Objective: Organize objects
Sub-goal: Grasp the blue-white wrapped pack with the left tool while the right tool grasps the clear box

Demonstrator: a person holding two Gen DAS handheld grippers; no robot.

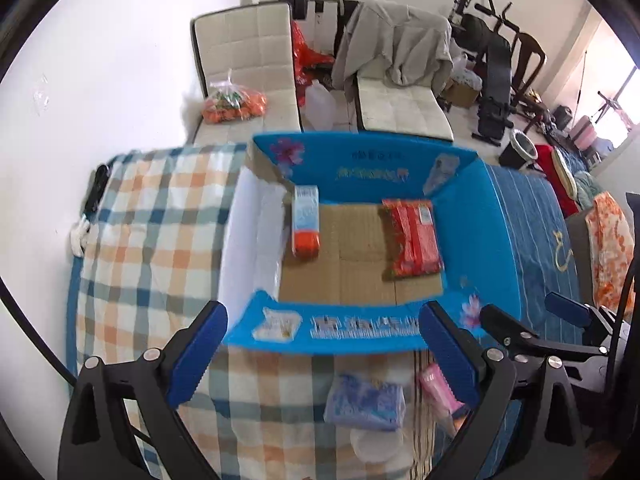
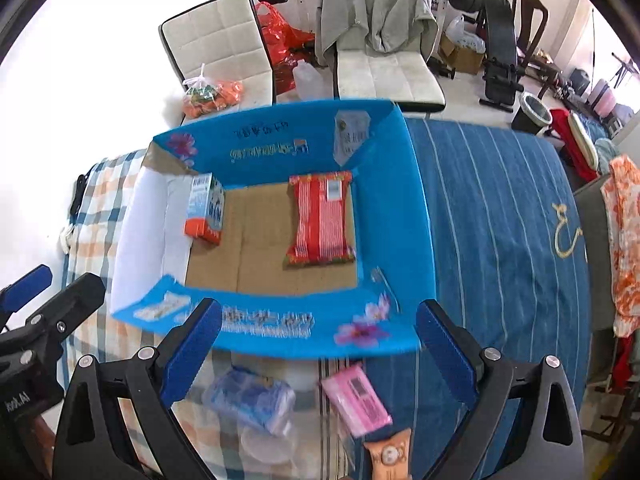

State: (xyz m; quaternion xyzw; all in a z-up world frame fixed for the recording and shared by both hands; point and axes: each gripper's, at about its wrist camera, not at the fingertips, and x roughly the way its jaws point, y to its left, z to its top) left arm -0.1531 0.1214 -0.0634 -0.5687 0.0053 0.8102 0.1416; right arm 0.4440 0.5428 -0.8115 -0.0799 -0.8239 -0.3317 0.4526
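Box [image 2: 392,184], blue outside with a bare cardboard floor and flaps spread open, sits on the bed and already holds a carton [image 2: 206,210] at its left wall and a red packet [image 2: 320,220] at its right. By my reckoning the job is partly done: a blue pack [image 2: 250,400], pink packet [image 2: 356,400] and small orange pouch [image 2: 390,454] lie on the bed in front. Left gripper [image 1: 324,356] and right gripper [image 2: 320,354] both have fingers spread wide, holding nothing.

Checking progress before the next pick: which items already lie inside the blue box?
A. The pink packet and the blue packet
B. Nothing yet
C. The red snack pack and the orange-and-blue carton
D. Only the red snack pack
C: the red snack pack and the orange-and-blue carton lie on the blue box floor; the pink packet and blue packet remain outside.
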